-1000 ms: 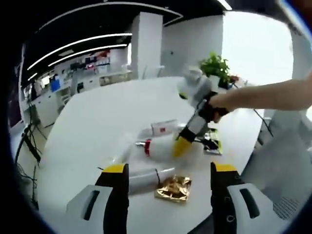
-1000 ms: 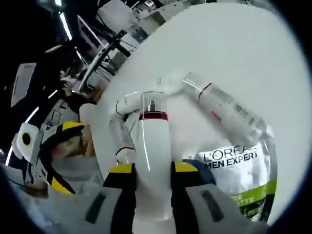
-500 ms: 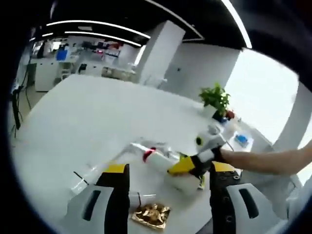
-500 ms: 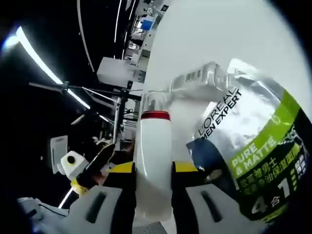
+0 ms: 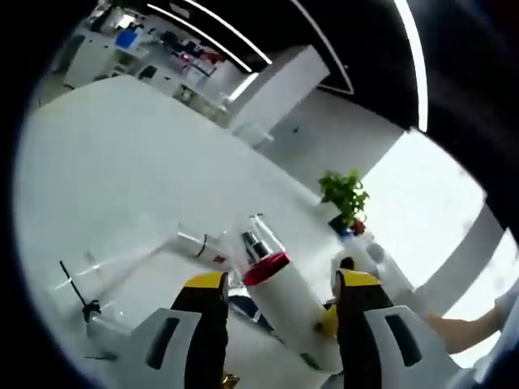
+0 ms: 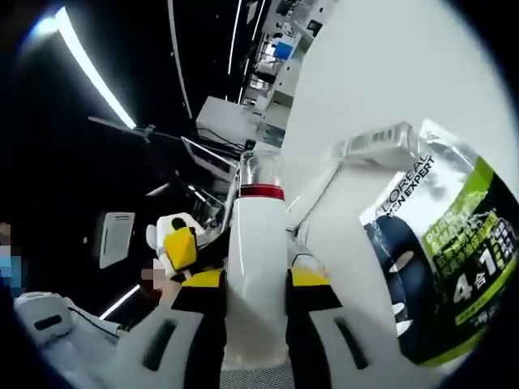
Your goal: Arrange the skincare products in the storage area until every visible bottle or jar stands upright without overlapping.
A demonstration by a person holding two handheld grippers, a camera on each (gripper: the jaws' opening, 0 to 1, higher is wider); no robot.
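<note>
Right tool is clamped on the white pump bottle, jaws pinching its body low down, the red collar and clear cap pointing up the middle of the right gripper view. A second ago that bottle lay flat among the others on the surface; now it has been swung up and tilted, with the dark ceiling and its light strips behind the cap. So it is off the surface and on its way to upright — not yet set down.

To its right, in the lower right of that frame, the green-and-black L'Oréal pouch lies flat, and a clear tube rests across its upper edge, touching it. Both still need sorting.

Left tool stands with its jaws apart and nothing between them that it grips — it has come in close, and the same white bottle now sits just ahead of its jaws at the bottom centre of the left gripper view, red collar toward the upper left. Beyond it, a small white tube still lies on its side on the surface, with a clear wrapper at the lower left. A potted plant stands far off at right.

My reading: one bottle is nearly stood, and most of the task remains.
</note>
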